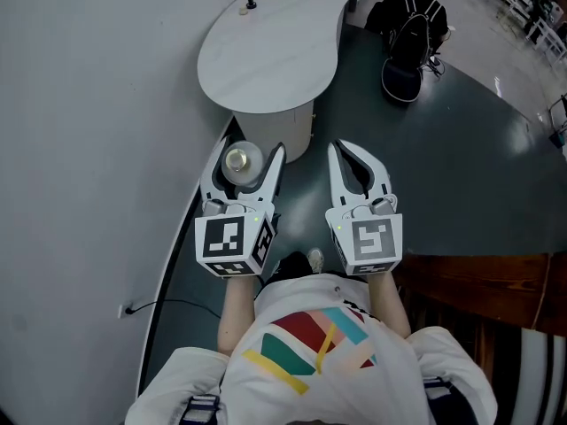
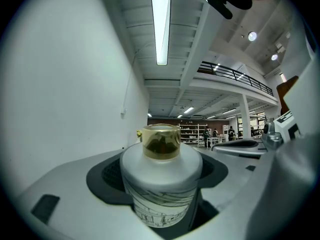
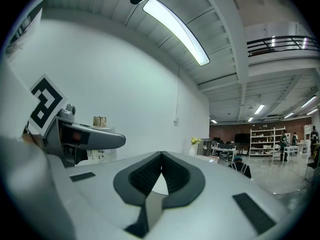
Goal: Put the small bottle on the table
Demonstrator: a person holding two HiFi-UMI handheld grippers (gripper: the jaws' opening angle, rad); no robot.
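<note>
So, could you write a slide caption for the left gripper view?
Left gripper shut on a small white bottle with a gold cap, held upright.

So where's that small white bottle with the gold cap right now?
The small white gold-capped bottle is clamped in the left gripper, at the head view's left, just short of the white curved table.

Head camera looks steeply down; both gripper cameras peer close along their jaws, sharing the small bottle (image 2: 161, 179).
</note>
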